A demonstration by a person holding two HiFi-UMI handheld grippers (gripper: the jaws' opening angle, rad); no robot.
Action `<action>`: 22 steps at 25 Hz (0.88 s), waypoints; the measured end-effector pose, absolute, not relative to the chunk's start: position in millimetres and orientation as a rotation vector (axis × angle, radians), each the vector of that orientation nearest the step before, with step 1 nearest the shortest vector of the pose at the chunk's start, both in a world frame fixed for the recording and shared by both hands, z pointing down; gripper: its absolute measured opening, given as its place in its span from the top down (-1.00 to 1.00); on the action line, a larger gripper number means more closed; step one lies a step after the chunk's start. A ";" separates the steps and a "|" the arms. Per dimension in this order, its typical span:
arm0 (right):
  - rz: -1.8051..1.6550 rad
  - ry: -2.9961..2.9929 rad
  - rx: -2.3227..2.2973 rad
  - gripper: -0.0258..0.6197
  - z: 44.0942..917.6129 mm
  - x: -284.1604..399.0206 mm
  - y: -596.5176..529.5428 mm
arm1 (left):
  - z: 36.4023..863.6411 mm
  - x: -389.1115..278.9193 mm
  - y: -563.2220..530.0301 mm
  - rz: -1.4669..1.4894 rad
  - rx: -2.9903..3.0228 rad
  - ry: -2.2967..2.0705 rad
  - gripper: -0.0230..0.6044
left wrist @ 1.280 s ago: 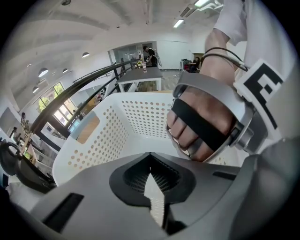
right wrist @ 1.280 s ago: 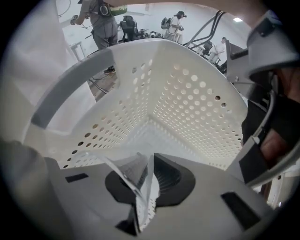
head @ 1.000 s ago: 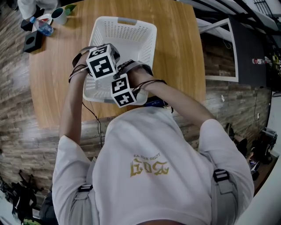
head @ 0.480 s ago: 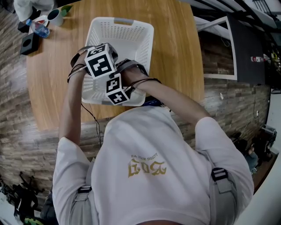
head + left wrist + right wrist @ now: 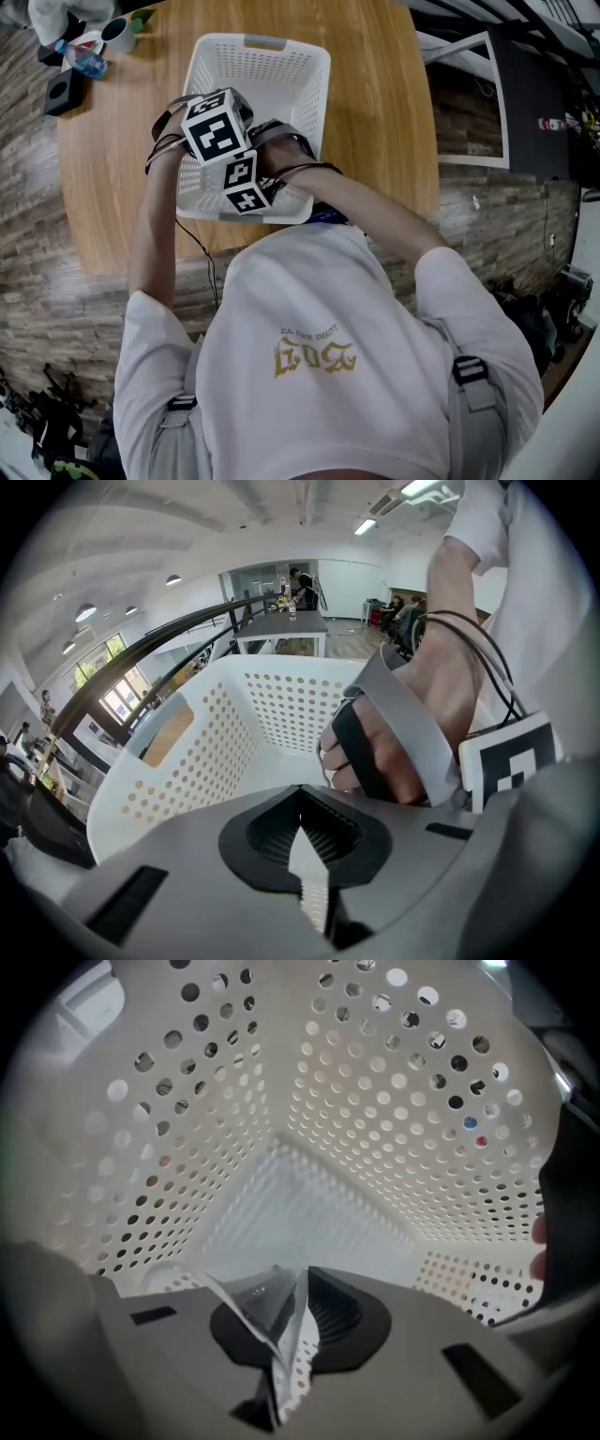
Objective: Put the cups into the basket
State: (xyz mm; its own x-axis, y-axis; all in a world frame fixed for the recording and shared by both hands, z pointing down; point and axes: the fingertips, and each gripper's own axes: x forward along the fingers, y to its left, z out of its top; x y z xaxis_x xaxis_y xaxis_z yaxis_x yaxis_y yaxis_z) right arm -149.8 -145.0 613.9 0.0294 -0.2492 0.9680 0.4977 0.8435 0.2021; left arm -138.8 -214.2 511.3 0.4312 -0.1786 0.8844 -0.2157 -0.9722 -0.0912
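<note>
Right gripper (image 5: 246,184) has edged left since a second ago; head view shows it close beside left gripper (image 5: 217,127) over the basket (image 5: 309,84). Left gripper view: jaws together, nothing between them. Right gripper view: jaws clamped on a crumpled clear cup (image 5: 246,1307) inside the basket.

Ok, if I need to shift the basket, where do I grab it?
Likely the handle in the far end wall of the basket, coming from above: its slot leaves a thin bar for one jaw to hook. Use the empty left gripper; the right gripper holds a clear cup.
</note>
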 end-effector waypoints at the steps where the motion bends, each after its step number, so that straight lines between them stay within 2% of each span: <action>1: -0.579 -1.425 -0.208 0.82 615.2 -148.9 -145.7 | 511.6 -138.6 -214.3 1.620 2.626 -0.364 0.91; 22: -0.528 -1.388 -0.133 0.82 629.3 -145.5 -153.8 | 506.1 -137.6 -214.5 1.564 2.649 -0.365 0.90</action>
State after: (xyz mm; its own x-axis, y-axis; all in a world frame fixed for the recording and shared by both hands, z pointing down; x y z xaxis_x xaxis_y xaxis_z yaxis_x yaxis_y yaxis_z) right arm -145.5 -153.8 629.3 0.0869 -0.2763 0.9571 0.4293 0.8774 0.2143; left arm -137.6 -214.5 506.1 0.4629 -0.1795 0.8680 -0.2234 -0.9713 -0.0817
